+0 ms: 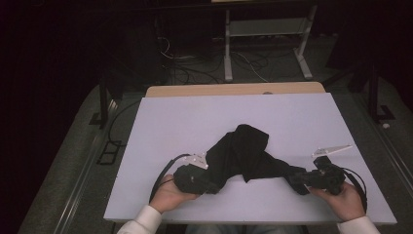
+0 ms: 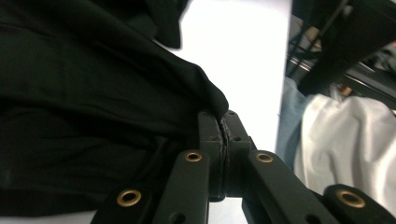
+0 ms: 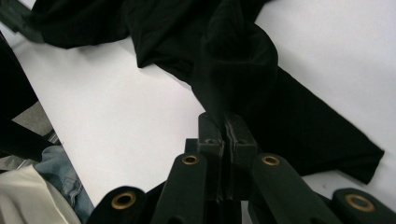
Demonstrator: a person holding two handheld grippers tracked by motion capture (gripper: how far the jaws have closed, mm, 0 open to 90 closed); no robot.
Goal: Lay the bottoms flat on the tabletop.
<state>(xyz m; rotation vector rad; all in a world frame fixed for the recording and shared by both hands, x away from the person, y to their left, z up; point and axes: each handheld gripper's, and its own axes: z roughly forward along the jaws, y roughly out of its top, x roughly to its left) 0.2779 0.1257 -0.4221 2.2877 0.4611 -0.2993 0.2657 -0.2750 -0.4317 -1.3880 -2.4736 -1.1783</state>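
Garment [image 1: 242, 155] lengthwise between left and right grippers

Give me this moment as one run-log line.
left gripper: shut on black cloth | right gripper: shut on black cloth | cloth: bunched, resting on white table

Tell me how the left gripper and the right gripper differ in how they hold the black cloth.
The left gripper pinches the black cloth at its bulky, bunched end near the table's front edge; the right gripper pinches a narrow, drawn-out strip. In the left gripper view cloth piles beside the jaws; in the right gripper view it stretches away from them. Both are shut on the cloth, low over the table.
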